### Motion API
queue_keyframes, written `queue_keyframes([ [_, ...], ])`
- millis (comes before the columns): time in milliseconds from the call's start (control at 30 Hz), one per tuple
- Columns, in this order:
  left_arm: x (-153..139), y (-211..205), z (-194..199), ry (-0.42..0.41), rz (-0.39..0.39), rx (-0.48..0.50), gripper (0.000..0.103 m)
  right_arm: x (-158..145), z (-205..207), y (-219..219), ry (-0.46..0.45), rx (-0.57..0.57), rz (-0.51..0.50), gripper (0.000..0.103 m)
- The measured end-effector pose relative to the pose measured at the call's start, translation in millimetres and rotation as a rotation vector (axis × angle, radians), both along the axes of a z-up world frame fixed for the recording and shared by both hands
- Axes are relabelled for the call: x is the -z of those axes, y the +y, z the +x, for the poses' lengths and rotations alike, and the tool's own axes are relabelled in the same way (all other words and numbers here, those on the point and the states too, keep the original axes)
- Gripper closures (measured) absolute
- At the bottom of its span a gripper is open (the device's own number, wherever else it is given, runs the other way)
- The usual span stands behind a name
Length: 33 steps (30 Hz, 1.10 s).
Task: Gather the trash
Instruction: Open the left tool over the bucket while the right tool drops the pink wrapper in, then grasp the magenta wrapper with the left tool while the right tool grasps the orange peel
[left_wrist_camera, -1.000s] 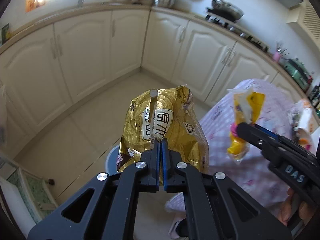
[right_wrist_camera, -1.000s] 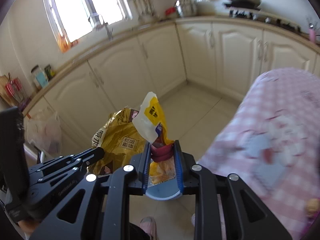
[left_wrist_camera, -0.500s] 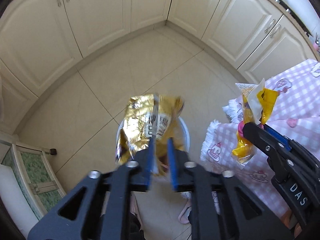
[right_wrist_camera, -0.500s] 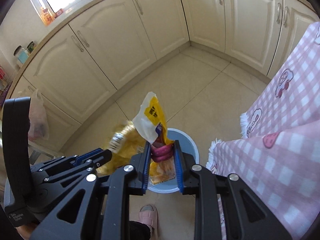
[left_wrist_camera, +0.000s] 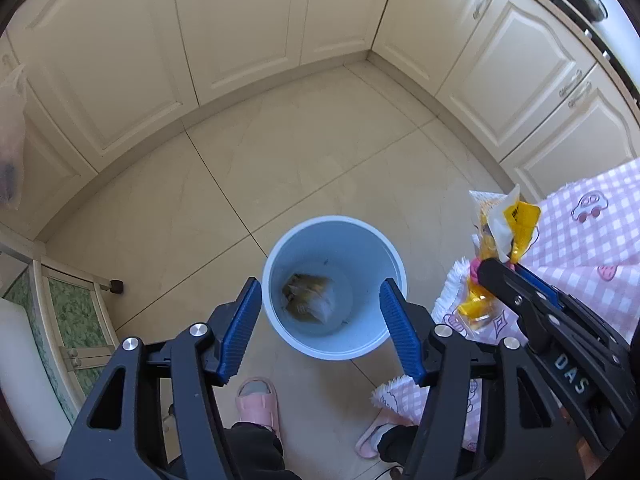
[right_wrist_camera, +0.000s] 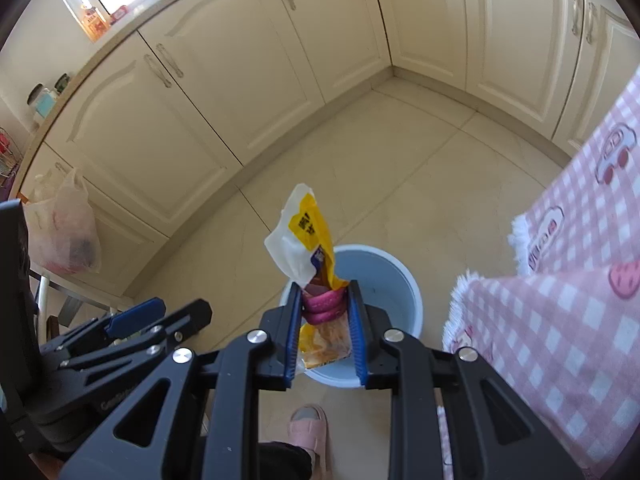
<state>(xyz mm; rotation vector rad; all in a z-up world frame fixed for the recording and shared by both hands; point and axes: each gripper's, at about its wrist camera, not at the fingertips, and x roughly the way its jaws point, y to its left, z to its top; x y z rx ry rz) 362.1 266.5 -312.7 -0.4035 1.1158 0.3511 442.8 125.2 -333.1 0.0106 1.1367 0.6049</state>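
Observation:
A light blue bin stands on the tiled floor below both grippers. The gold snack bag lies at its bottom. My left gripper is open and empty right above the bin. My right gripper is shut on a yellow and white snack wrapper with a pink part between the pads, held over the bin. The wrapper and right gripper also show at the right of the left wrist view.
A table with a pink checked cloth stands right of the bin. Cream cabinets run along the far walls. A plastic bag hangs at the left. A person's pink slippers are just in front of the bin.
My left gripper opened and the gold bag fell into the bin. Both grippers tilted down over the bin. The right gripper still holds the yellow wrapper.

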Motion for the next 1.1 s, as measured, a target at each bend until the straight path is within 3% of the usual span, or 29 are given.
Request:
queue_keyframes([
  [167, -21.1, 5.3, -8.7, -0.046, 0.003, -0.020, 0.042, -22.7, 1.4, 7.4, -0.064, 0.002, 0.021, 0.076],
  [233, -31.1, 4.5, -12.6, -0.070, 0.006, -0.020, 0.042, -35.8, -0.1, 5.4, -0.100, 0.011, 0.028, 0.059],
  [267, -38.8, 3.1, -15.1, -0.086, 0.009, -0.019, 0.042, -42.5, -1.5, 4.6, -0.118, 0.016, 0.031, 0.057],
  [533, -96.9, -19.8, -41.1, -0.198, 0.052, 0.017, 0.042, -110.2, -33.7, -32.4, -0.283, 0.085, -0.003, 0.056],
  [733, -149.1, -70.0, -62.6, -0.313, 0.069, 0.122, 0.042, -180.0, -84.7, -101.8, -0.463, 0.204, -0.031, 0.056],
  [867, -179.6, -124.6, -73.8, -0.393, 0.066, 0.238, 0.035, -214.7, -117.4, -158.4, -0.546, 0.298, -0.044, 0.053],
  [1100, -204.4, -229.8, -84.7, -0.442, 0.049, 0.472, 0.032, -240.4, -158.8, -283.3, -0.593, 0.502, -0.085, 0.052],
])
